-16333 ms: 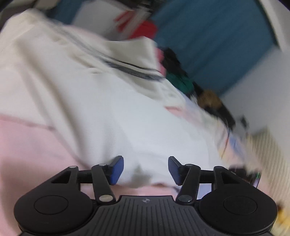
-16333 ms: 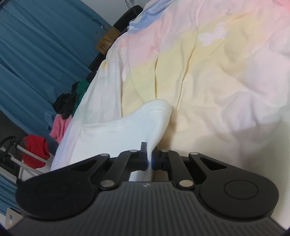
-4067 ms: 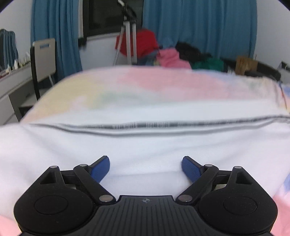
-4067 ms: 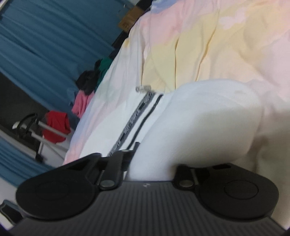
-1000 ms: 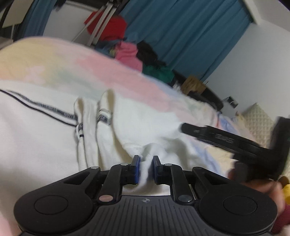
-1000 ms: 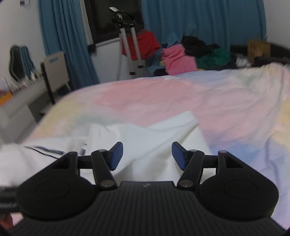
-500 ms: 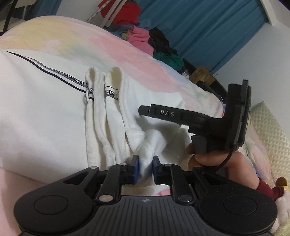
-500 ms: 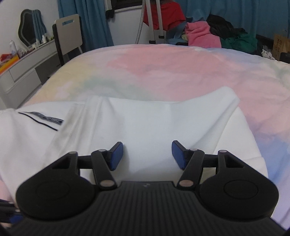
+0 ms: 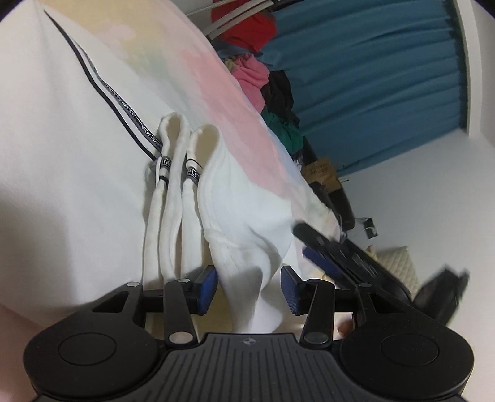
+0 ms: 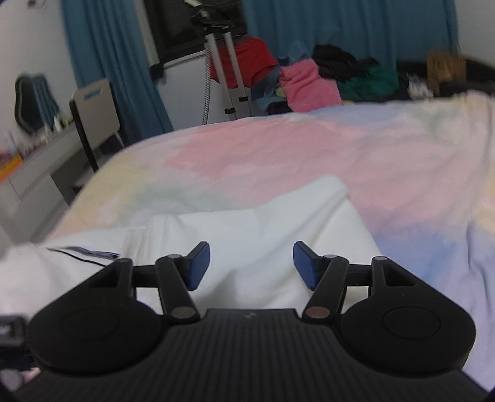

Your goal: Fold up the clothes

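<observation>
A white garment (image 9: 77,148) with a thin dark lettered stripe lies on a pastel bedspread (image 9: 216,92). Its two cuffs (image 9: 178,160) lie side by side, folded over. My left gripper (image 9: 249,286) is open, its blue pads either side of a raised fold of the white cloth, not clamping it. My right gripper (image 10: 251,267) is open and empty above the white garment (image 10: 263,235). The right gripper also shows blurred at the right of the left wrist view (image 9: 340,256).
A pile of red, pink, black and green clothes (image 10: 309,77) lies beyond the bed by blue curtains (image 10: 340,24). A metal stand (image 10: 222,71), a chair (image 10: 92,108) and a desk (image 10: 27,173) stand at the left.
My left gripper has opened and let go of the white fold it was pinching. The right gripper, still open, has drawn back a little from the garment.
</observation>
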Demonstrator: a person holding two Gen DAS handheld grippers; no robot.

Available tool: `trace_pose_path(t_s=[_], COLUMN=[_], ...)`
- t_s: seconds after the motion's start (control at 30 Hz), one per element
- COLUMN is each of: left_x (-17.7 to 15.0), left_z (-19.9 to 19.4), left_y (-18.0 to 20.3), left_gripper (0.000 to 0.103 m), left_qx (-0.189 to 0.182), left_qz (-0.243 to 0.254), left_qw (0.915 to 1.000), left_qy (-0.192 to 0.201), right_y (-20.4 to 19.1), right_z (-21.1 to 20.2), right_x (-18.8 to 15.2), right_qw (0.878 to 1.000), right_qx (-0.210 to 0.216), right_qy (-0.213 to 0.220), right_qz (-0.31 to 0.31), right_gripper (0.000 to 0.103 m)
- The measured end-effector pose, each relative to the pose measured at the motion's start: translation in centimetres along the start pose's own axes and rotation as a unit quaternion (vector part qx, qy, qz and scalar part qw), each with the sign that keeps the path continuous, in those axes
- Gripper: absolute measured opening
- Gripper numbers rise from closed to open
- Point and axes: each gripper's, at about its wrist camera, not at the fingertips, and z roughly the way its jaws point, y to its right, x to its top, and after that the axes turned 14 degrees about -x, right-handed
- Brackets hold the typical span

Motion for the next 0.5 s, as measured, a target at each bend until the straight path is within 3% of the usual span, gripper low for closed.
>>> trace_pose_path(t_s=[0.1,0.3,0.43,0.5], left_x=[0.5,0.5,0.5,0.2], left_z=[0.9,0.9,-0.6,-0.4], left_y=[-0.5,0.0,2.7,3.4], left_gripper=[0.049,0.014,0.011,0.011], left_qx=[0.004,0.04,0.079,0.106], left_qz=[-0.004,0.025,0.082,0.111], left_qw=[0.9999,0.9989,0.9932,0.9878], left_qy=[-0.01,-0.002,0.027,0.023], right_y=[1.4,2.2,2.3,2.2], right_z=[-0.5,0.2,0.0,-0.5], right_x=[-0.5,-0.8,-1.4,-1.9], right_qw=[0.999,0.999,0.999,0.999], right_qx=[0.014,-0.004,-0.028,-0.036], right_qy=[-0.016,-0.021,-0.024,-0.027], right_qz=[0.025,0.029,0.009,-0.001], right_gripper=[0.062,0.062,0.062,0.062])
